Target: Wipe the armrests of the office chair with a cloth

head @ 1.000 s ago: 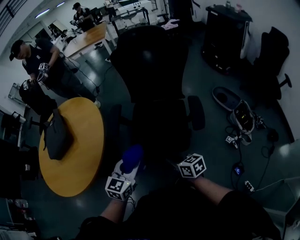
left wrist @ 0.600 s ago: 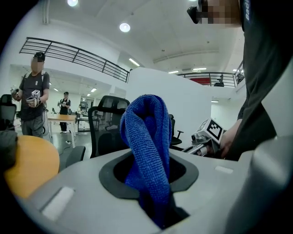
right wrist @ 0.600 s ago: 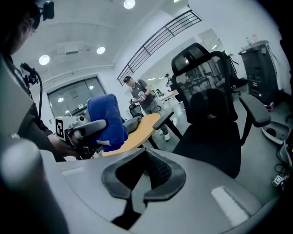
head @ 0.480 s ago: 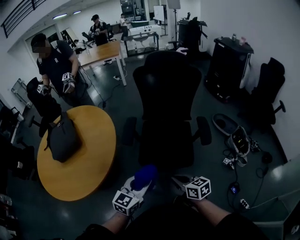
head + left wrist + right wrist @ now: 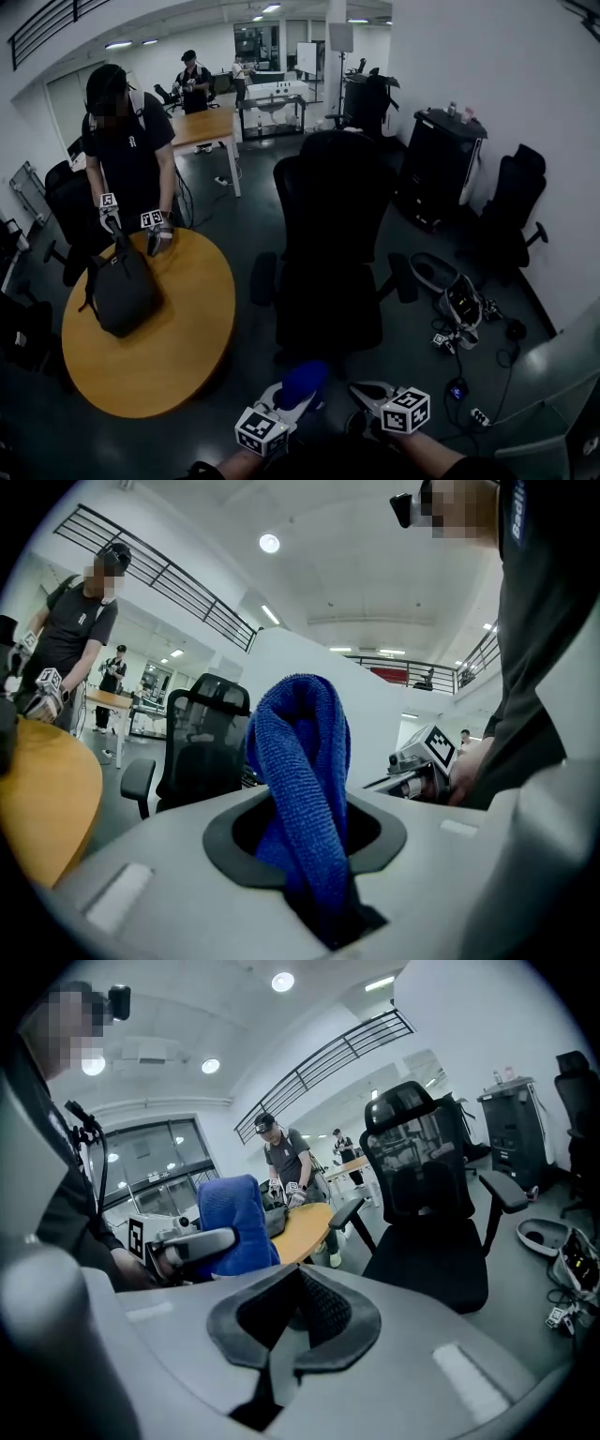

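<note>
Left gripper view: the cloth (image 5: pixel 305 789) was held bunched upright between the closed jaws of the left gripper (image 5: pixel 281 405), the jaws of the right gripper (image 5: pixel 295 1312) were pressed together on nothing, and, with the armrests (image 5: pixel 264 278) of the chair (image 5: pixel 328 244) well ahead of both, the cloth could be dragged loose if rubbed hard.

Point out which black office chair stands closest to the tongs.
The high-backed office chair straight ahead, beside the round wooden table; the right-wall chair and the far-left chair stand farther off.
</note>
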The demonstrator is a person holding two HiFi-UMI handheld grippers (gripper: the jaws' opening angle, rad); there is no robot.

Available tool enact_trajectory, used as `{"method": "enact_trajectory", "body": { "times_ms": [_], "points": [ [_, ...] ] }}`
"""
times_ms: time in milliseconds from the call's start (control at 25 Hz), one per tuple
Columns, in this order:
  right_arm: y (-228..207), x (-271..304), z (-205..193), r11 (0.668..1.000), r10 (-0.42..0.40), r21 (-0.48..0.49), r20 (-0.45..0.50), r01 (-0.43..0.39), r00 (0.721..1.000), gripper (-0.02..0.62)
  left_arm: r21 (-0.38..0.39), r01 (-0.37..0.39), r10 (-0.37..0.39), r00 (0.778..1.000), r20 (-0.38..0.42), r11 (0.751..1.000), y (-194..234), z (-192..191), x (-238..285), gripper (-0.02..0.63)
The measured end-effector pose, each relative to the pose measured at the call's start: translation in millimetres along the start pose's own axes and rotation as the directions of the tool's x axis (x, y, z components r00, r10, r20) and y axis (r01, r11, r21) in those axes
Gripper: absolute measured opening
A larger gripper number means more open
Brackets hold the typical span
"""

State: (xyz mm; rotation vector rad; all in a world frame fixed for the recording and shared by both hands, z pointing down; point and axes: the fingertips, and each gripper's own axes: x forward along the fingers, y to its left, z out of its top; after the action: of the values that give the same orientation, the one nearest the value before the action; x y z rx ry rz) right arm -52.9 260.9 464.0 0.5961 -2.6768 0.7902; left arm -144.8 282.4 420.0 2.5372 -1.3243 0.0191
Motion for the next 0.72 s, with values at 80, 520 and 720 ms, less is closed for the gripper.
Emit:
{"method": "enact_trajectory", "body": {
  "times_ms": [80, 520, 720],
  "points": [
    [5.4, -5.7, 2.4, 1.000, -0.012, -0.027, 0.017, 0.013, 1.000, 0.005, 0.001, -0.001, 0.001, 1.000, 0.008, 1.000, -2.3, 0.6, -4.6, 0.130],
    [10.4, -39.6, 59.7, 0.976, 0.001, -0.214, 0.187, 0.040, 0.982, 0.005, 0.022, -0.092, 0.091, 0.993, 0.077, 0.995, -28.2, 54.4, -1.5, 0.130],
    [-3.2, -64.1, 74.8, 0.976, 0.040, -0.217, 0.225, 0.010, 0.973, 0.005, 0.049, -0.081, 0.077, 0.994, 0.076, 0.996, -54.1, 62.4, 24.6, 0.130]
  ]
}}
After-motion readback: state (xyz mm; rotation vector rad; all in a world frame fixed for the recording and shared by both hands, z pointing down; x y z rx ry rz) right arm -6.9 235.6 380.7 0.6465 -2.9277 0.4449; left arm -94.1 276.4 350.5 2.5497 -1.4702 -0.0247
